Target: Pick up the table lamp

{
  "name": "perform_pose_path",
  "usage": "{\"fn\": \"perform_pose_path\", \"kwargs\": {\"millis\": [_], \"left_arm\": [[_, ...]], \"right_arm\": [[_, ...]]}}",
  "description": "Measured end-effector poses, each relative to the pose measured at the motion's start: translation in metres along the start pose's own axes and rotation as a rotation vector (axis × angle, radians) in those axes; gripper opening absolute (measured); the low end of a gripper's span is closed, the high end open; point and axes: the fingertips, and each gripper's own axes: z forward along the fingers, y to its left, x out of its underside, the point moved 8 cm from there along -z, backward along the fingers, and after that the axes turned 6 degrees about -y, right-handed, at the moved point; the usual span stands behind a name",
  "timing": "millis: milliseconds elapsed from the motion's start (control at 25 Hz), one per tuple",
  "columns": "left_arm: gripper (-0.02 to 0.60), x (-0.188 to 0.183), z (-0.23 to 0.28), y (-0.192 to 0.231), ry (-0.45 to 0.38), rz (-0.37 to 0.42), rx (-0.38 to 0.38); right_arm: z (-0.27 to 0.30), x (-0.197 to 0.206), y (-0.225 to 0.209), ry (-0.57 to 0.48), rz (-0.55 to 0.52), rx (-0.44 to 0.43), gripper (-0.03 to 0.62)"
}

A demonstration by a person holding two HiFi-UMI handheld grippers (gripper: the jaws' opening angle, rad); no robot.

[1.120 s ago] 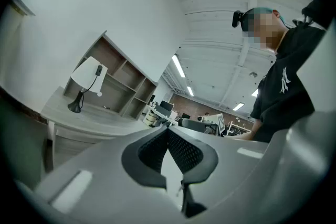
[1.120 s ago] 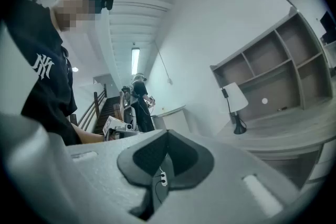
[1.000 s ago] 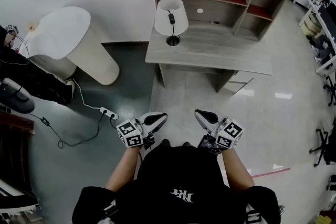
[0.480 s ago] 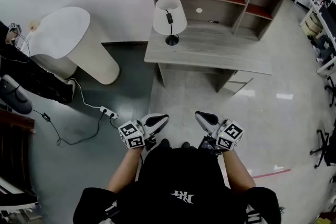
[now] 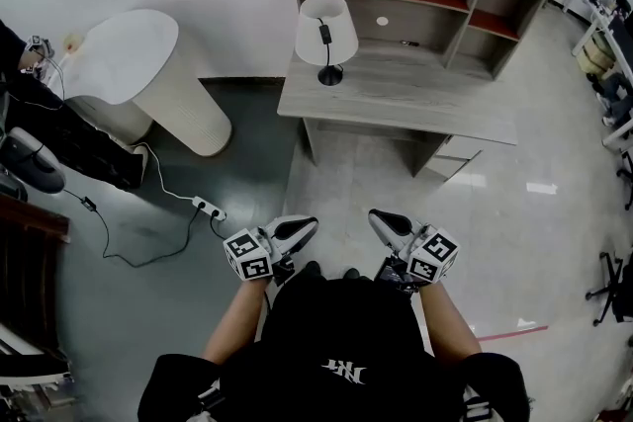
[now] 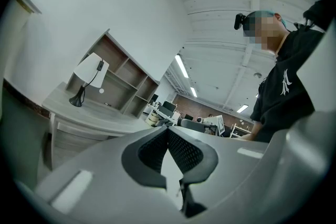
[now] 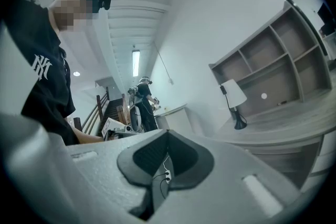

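White monogram (image 5: 343, 369) on person's black shirt (image 5: 297, 341), letters not readable. Marker cubes (image 5: 247, 254) show black-white squares, no text. Left gripper (image 5: 309, 224) jaws together, empty; right gripper (image 5: 377, 215) likewise. Table lamp (image 5: 325, 33) upright on counter (image 5: 425, 104), left end, well apart from both. Second person (image 5: 59, 138) cut off at left edge.
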Motion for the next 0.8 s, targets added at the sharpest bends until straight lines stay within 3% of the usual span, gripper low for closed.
{"fn": "perform_pose_path", "kwargs": {"millis": [800], "left_arm": [[0.0, 0.011, 0.005, 0.006, -0.005, -0.047, -0.014]], "right_arm": [[-0.015, 0.009, -0.012, -0.018, 0.043, 0.038, 0.003]]}}
